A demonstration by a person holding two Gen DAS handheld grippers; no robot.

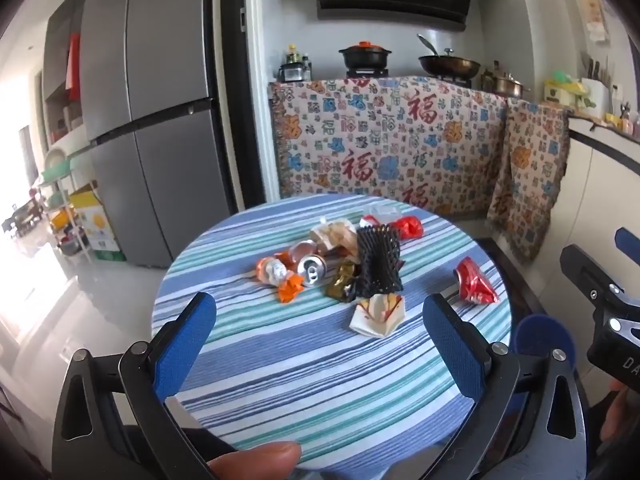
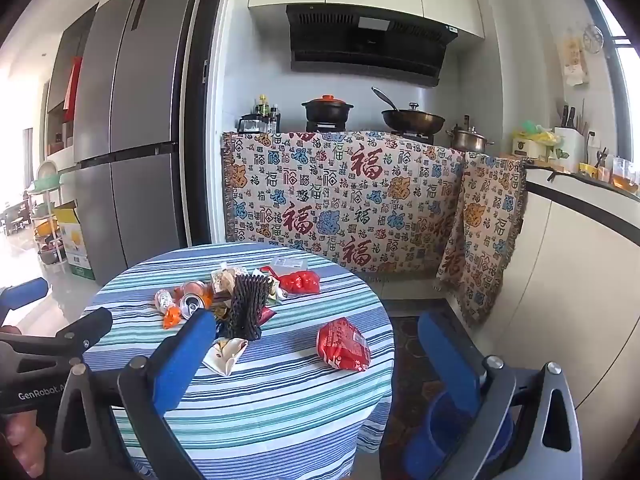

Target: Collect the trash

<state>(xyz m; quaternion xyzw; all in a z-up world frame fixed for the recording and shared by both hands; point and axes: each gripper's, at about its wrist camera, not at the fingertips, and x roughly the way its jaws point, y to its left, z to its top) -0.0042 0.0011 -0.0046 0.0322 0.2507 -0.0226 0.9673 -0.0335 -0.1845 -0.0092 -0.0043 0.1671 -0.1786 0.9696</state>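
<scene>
Trash lies in a heap at the middle of a round table with a striped cloth point(image 1: 304, 368): a black foam net point(image 1: 378, 264), a crushed silver can point(image 1: 312, 270), orange wrappers point(image 1: 289, 289), a folded white wrapper point(image 1: 376, 314) and a red plastic bag point(image 1: 409, 227). A red snack bag point(image 2: 344, 344) lies apart, near the table's right edge. My left gripper point(image 1: 320, 336) hovers open over the near part of the cloth, short of the heap. My right gripper point(image 2: 316, 356) is open too, with the red snack bag seen between its fingers but farther off. Neither holds anything.
A blue bin point(image 2: 468, 432) stands on the floor just right of the table. A tall grey fridge point(image 2: 132, 140) is behind on the left. A patterned cloth point(image 2: 344, 200) hangs over the stove counter behind, with pots on top. A white counter point(image 2: 580, 280) runs along the right.
</scene>
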